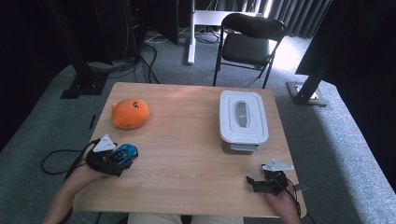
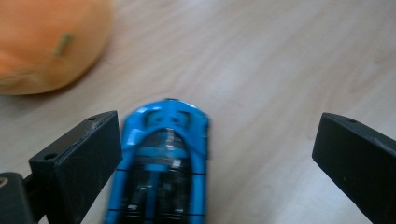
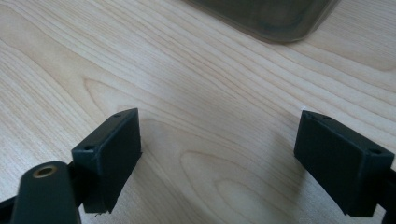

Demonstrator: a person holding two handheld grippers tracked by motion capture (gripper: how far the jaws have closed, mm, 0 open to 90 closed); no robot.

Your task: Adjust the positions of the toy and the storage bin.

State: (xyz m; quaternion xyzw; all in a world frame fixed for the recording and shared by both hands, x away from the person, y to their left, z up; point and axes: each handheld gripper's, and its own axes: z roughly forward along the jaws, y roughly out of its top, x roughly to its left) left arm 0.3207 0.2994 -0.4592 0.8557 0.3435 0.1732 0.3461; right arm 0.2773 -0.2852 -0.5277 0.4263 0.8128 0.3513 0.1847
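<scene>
Your left gripper [image 1: 122, 157] sits near the table's [image 1: 187, 140] left front edge, its jaws spread wide around the blue toy car [image 1: 124, 152]. In the left gripper view the car [image 2: 161, 163] lies between the jaws, just beside the left one and well apart from the right one, so nothing is clamped yet; I cannot tell whether the left jaw actually touches the car's side. The car's rounded end points away from your hand toward the open wood. The orange plush toy [image 1: 130, 113] rests farther back on the table, near the car but apart from it. Your right gripper [image 1: 257, 183] hovers low over the table near the right front corner, jaws also wide apart with bare wood between them. The white lidded box [image 1: 243, 120] stands beyond it, lid on.
</scene>
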